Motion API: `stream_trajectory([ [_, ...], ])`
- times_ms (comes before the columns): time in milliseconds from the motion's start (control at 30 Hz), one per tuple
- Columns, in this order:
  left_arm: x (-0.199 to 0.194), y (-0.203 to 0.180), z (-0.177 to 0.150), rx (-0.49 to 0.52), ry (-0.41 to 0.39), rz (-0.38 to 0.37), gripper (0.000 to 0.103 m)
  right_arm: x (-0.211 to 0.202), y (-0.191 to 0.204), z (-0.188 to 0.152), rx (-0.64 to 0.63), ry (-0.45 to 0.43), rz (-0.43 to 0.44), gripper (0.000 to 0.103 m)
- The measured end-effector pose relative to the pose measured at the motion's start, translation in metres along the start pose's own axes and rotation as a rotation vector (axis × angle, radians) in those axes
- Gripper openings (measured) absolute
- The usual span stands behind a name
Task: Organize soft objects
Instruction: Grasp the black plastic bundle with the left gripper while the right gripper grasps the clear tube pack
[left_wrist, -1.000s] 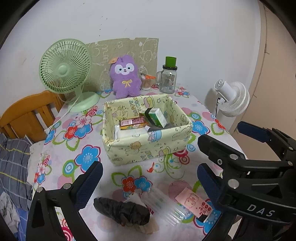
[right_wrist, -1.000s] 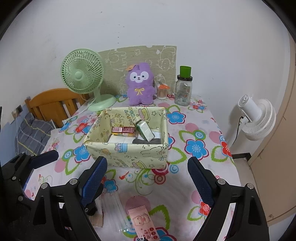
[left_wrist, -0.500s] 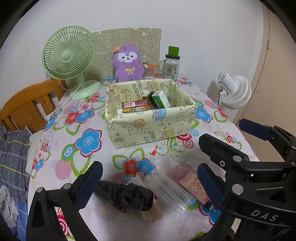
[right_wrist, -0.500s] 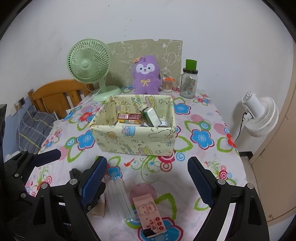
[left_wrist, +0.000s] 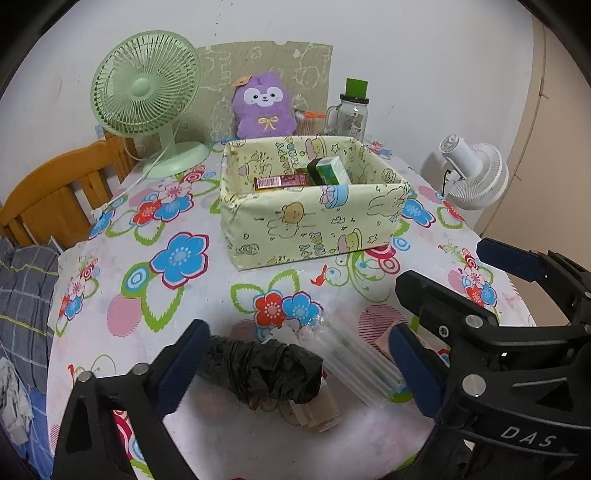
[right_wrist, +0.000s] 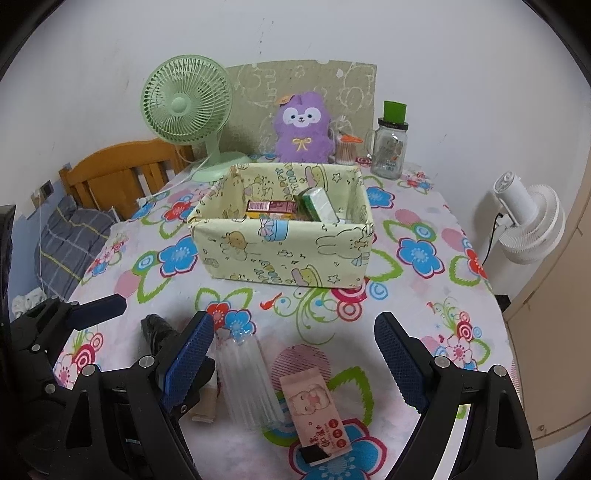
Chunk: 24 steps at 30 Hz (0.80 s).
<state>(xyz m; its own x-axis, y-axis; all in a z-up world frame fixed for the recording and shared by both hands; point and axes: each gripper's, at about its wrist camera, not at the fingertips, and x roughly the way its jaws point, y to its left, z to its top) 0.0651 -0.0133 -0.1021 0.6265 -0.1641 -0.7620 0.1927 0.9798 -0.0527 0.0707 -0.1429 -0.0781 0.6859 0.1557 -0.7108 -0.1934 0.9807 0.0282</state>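
Observation:
A black plastic bag roll (left_wrist: 262, 371) lies on the flowered table, between the fingers of my open left gripper (left_wrist: 299, 369). Beside it lie a clear plastic packet (left_wrist: 354, 360) and a pink wet-wipe pack (right_wrist: 316, 415). My open right gripper (right_wrist: 295, 362) hovers over the clear packet (right_wrist: 249, 380) and the pink pack. A pale yellow fabric box (left_wrist: 314, 218) stands mid-table and holds a red pack (left_wrist: 282, 181) and a green pack (left_wrist: 330, 171). The box also shows in the right wrist view (right_wrist: 284, 243).
At the back stand a green desk fan (left_wrist: 147, 99), a purple plush toy (left_wrist: 264, 105) and a glass jar with green lid (left_wrist: 351, 110). A wooden chair (left_wrist: 48, 195) is at left and a white fan (left_wrist: 476, 175) at right beyond the table edge.
Both grippers have dropped lower and closer to the items at the table's front; the bag roll now sits between my left fingers. Both stay open.

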Motion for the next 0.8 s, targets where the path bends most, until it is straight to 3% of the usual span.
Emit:
stream_trajectory([
  [300, 0.012, 0.011, -0.012, -0.005, 0.035, -0.010, 0.075, 0.013, 0.010, -0.008, -0.019, 0.029, -0.001, 0.090],
  [367, 0.014, 0.013, -0.016, -0.001, 0.047, -0.020, 0.065, 0.017, 0.013, -0.010, -0.024, 0.038, 0.002, 0.090],
  [500, 0.019, 0.015, -0.025, 0.019, 0.070, -0.019, 0.057, 0.027, 0.019, -0.016, -0.038, 0.067, 0.011, 0.090],
  [567, 0.021, 0.018, -0.029, 0.013, 0.081, -0.019, 0.046, 0.033, 0.021, -0.020, -0.042, 0.084, 0.020, 0.090],
  [800, 0.027, 0.033, -0.045, -0.017, 0.125, -0.007, 0.045, 0.049, 0.029, -0.030, -0.064, 0.132, 0.021, 0.090],
])
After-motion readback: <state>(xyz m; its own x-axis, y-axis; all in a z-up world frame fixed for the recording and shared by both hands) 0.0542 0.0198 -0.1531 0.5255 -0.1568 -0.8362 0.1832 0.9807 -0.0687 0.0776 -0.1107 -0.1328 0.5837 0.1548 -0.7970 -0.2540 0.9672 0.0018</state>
